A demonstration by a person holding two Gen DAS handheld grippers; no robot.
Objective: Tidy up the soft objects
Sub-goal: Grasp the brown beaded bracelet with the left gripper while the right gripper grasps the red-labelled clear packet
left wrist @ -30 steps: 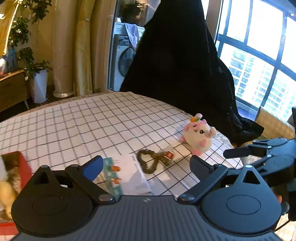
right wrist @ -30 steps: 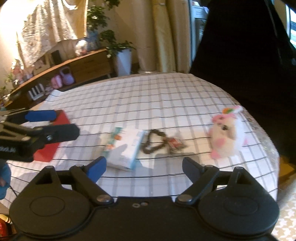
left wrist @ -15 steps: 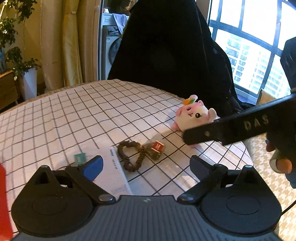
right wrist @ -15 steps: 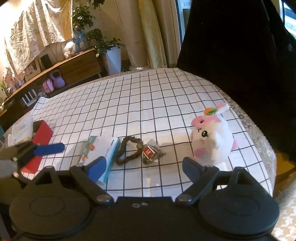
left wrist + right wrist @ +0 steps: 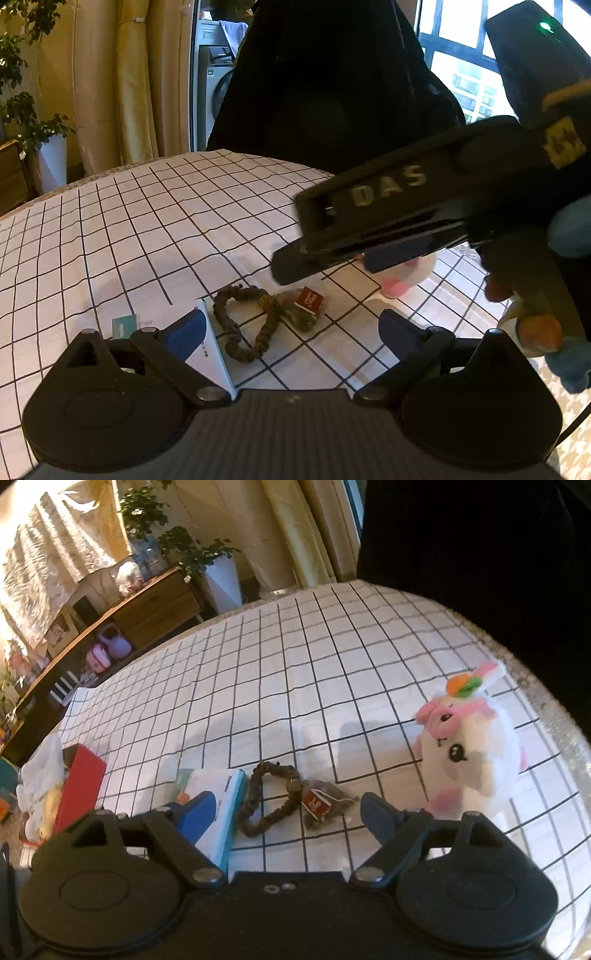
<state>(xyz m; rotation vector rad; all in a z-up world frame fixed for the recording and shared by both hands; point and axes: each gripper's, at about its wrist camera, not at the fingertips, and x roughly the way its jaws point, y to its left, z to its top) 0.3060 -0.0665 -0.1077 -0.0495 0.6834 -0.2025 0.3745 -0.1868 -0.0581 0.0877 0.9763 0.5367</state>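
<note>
Both grippers lowered toward table [image 5: 332, 635]. Right gripper [image 5: 284, 808] spread, jaws just narrowed slightly, nothing between. Left gripper [image 5: 291, 326] spread, empty. Plush toy [image 5: 469, 753] upright near right edge; probable next pick.

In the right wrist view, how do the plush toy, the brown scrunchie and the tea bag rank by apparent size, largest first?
1. Plush toy, clearly largest.
2. Brown scrunchie.
3. Tea bag, smallest.
All three lie at a similar distance from the camera, so the ranking seems reliable.
</note>
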